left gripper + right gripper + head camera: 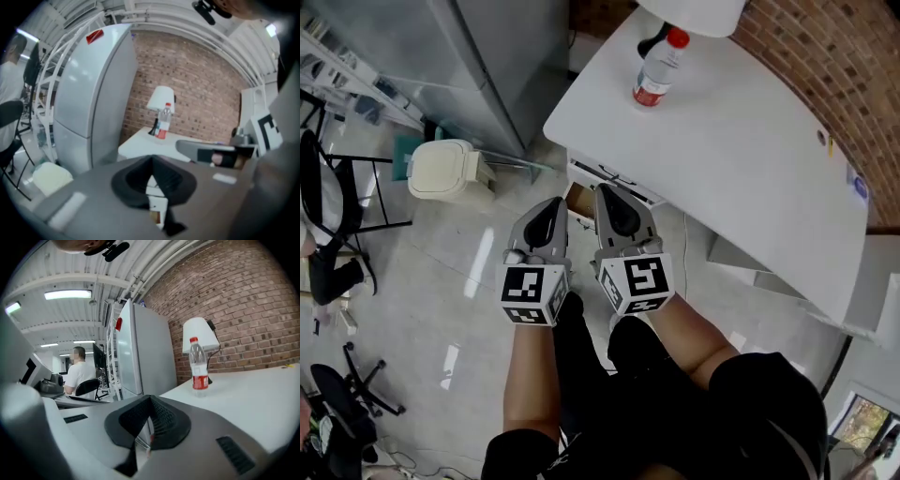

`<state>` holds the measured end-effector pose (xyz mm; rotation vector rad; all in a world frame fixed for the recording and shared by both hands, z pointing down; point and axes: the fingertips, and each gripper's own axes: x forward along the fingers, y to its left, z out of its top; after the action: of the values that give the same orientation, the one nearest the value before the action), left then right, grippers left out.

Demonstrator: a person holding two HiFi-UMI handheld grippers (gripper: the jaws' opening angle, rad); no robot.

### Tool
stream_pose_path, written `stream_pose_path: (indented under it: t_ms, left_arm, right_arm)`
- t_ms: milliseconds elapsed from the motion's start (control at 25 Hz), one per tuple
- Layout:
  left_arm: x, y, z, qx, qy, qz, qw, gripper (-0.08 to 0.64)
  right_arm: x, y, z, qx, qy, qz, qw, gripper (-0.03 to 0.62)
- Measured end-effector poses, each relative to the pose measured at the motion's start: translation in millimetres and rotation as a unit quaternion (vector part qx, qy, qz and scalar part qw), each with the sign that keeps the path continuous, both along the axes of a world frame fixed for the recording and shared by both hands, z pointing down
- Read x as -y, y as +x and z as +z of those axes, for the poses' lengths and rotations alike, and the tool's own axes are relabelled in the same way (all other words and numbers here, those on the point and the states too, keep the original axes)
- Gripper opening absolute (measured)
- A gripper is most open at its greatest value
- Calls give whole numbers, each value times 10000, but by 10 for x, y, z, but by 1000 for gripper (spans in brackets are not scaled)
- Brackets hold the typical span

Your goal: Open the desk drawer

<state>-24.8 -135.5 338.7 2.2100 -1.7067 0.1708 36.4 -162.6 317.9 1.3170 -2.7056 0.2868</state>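
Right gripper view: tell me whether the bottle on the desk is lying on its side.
No, the bottle stands upright on the white desk, with its red cap at the top.

The surface runs from 12 to 3 o'clock in the head view, with a wall behind it at 1 o'clock; a bottle stands on it toward 12 o'clock, a lamp just behind the bottle; the drawer sits under the surface's near edge, at centre; the left tongs and right tongs lie side by side just before the drawer; a fridge stands at 11 o'clock; a bin sits on the floor at 10 o'clock, before the fridge; a chair stands at 9 o'clock.
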Motion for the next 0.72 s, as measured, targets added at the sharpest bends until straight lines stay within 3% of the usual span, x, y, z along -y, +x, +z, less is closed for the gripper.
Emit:
stream_pose_path:
  t_ms: [320, 520, 720]
  left_arm:
    - [-164, 437, -1868, 378, 218, 119, 9990, -2]
    - [-177, 566, -2382, 463, 305, 421, 9976, -2]
    - [29, 400, -2737, 675, 520, 664, 9941, -2]
  right_arm:
    - [-250, 517, -1729, 58, 92, 135, 9998, -2]
    - [-198, 613, -2306, 101, 184, 360, 9991, -2]
    - [10, 488, -2764, 292, 521, 662, 9960, -2]
